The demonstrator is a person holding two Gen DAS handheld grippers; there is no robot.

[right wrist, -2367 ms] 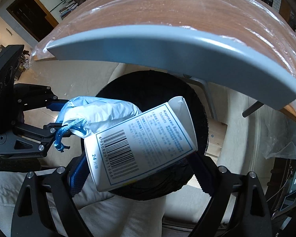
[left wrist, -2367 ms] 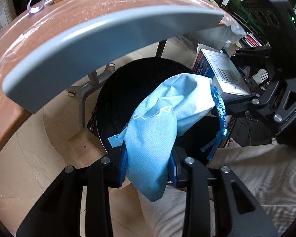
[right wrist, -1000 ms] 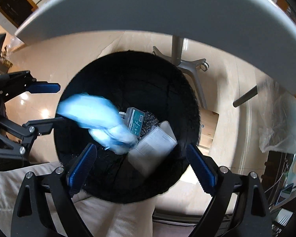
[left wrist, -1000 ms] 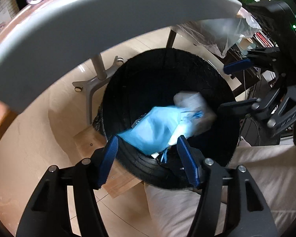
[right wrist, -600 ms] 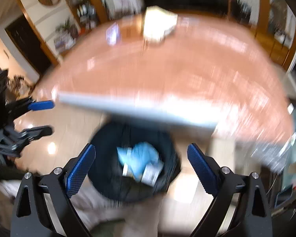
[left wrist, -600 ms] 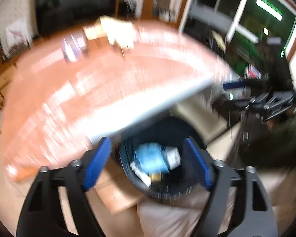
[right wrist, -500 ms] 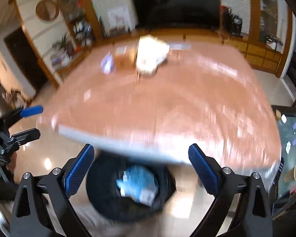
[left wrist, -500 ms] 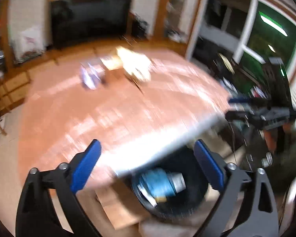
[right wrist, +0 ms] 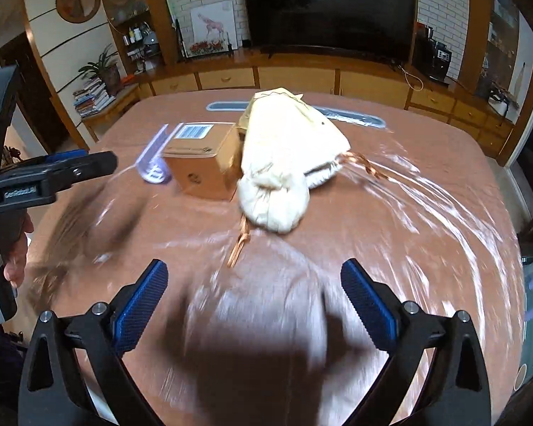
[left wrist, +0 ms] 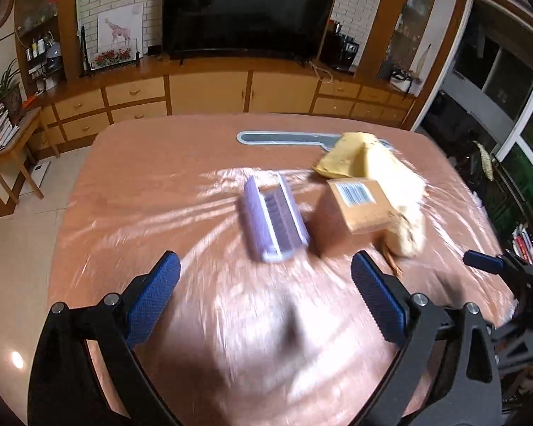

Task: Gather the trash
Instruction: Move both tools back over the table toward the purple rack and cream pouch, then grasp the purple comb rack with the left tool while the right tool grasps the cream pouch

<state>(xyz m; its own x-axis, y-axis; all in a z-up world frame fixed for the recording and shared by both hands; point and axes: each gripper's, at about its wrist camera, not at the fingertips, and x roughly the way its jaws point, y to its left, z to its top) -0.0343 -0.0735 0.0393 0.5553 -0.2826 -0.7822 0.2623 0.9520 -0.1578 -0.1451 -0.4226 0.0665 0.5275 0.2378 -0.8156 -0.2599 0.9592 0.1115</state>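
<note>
Both of your grippers hang over the near part of the table (left wrist: 131, 184), and neither one carries anything. Your left gripper (left wrist: 264, 298) has its blue-padded fingers (left wrist: 152, 296) spread wide, with only bare tabletop showing between them; your right gripper (right wrist: 254, 300) is spread just as wide over its own dark shadow on the shiny plastic cover. The trash left to collect sits in a cluster toward the middle of the table, ahead of both grippers. In the left view the purple tray (left wrist: 275, 222) lies nearest your left gripper, flat on the cover and blurred, so its contents are hard to read. Just to its right stands the box (left wrist: 359, 209), brown cardboard with a barcode label on top. The cloth bag (left wrist: 380, 174), pale yellow, is bunched against the box on the far right side and drapes down beside it. In the right view the bag (right wrist: 284, 156) is the closest thing to your right gripper, touching the box (right wrist: 204, 161) on its left, with a copper-coloured drawstring (right wrist: 240, 245) trailing off its near end toward you. The tray (right wrist: 154, 158) shows only as a sliver behind the box's left side. A long grey strip (left wrist: 284, 138) lies on the table beyond the cluster. Your left gripper (right wrist: 53, 170) also juts in at the left edge of the right view, held in your hand (right wrist: 16, 252).
</note>
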